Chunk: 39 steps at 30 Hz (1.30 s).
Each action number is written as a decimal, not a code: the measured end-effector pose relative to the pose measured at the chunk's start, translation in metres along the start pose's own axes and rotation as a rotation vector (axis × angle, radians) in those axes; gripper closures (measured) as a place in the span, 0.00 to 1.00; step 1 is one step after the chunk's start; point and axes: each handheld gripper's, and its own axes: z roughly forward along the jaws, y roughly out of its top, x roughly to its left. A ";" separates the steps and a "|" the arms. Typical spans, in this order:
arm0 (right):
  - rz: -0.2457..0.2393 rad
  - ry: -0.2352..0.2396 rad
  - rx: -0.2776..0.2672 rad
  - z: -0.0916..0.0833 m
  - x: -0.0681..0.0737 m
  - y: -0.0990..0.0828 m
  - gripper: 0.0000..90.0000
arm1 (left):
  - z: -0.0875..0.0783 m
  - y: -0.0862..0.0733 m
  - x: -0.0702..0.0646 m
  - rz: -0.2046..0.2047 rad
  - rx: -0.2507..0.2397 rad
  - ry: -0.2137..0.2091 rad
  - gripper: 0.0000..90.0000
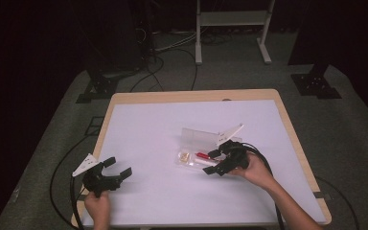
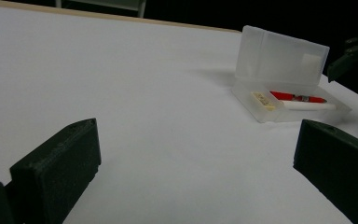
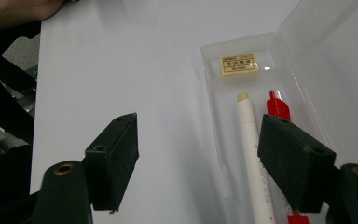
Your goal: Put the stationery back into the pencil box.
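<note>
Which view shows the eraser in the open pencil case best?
The right gripper view: the eraser lies close, seen from above, its printed label visible at the end of the clear pencil case. The left gripper view shows it smaller, at a low angle. The high view gives a tiny yellowish speck.

Overhead view, 2 gripper close-ups, shared case

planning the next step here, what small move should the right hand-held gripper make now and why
Probably draw the right hand-held gripper back a little from the case, then reach for the raised lid. Its jaws stand open with nothing between the pads, and the white pen, red pen and eraser already lie inside, so closing the case looks like what is left.
</note>
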 end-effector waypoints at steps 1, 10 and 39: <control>-0.003 0.001 -0.003 -0.001 0.000 -0.001 0.31 | 0.000 0.000 0.000 0.000 0.000 0.001 0.00; 0.017 -0.001 -0.004 -0.011 0.000 -0.011 0.31 | 0.000 0.000 0.000 0.001 0.003 0.000 0.00; 0.041 -0.028 -0.032 -0.036 -0.002 -0.039 0.30 | 0.000 0.000 0.000 0.007 0.006 -0.001 0.00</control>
